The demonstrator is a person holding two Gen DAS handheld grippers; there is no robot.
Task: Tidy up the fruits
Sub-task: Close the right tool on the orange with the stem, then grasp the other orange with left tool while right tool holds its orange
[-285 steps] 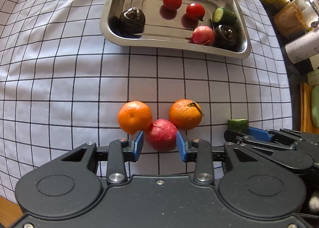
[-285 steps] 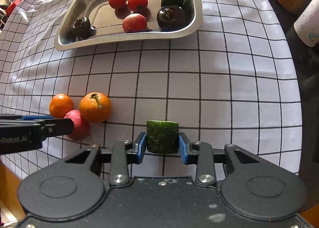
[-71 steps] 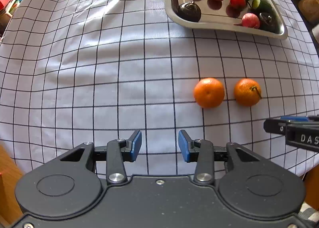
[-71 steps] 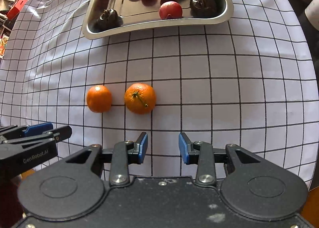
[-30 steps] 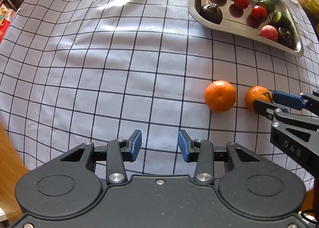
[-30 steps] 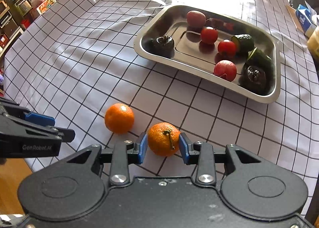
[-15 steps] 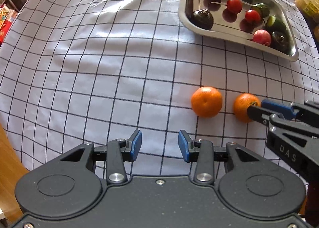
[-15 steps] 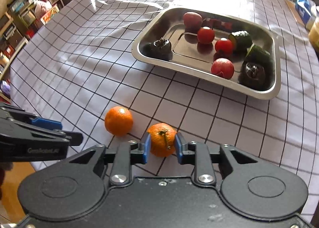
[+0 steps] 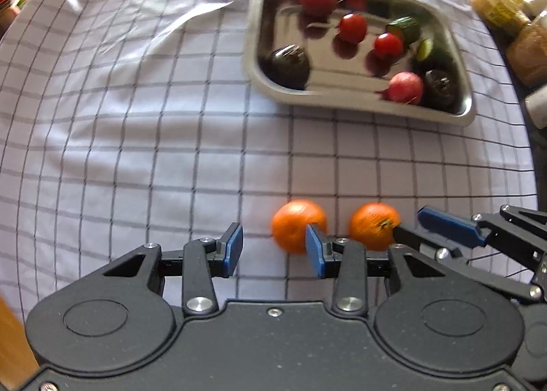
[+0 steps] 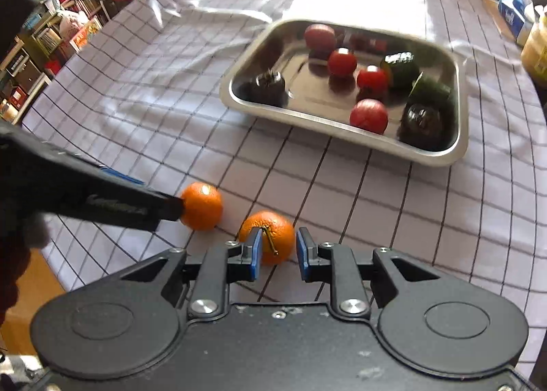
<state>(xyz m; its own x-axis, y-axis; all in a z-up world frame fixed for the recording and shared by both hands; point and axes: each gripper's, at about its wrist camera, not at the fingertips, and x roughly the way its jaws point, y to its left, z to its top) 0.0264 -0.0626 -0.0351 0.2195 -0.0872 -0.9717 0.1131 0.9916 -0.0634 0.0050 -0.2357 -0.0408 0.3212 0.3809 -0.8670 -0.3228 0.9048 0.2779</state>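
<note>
Two oranges lie on the checked cloth near the table's front edge. My right gripper (image 10: 277,249) is shut on the stemmed orange (image 10: 273,232), which also shows in the left wrist view (image 9: 372,225). My left gripper (image 9: 273,249) is open; the plain orange (image 9: 295,223) sits just ahead of its right finger, not between the jaws. That orange also shows in the right wrist view (image 10: 201,204), touching the left gripper's tip. A steel tray (image 9: 254,59) holds tomatoes, radishes, cucumber pieces and dark fruits.
Jars and bottles (image 9: 502,4) stand along the right edge behind the tray. The table's front edge and wooden floor (image 9: 13,339) are at lower left. The tray (image 10: 459,151) lies far right of the oranges. Shelves with clutter (image 10: 51,31) stand beyond the table.
My left gripper has moved forward and right, up to the plain orange. My right gripper has stayed closed on the stemmed orange.
</note>
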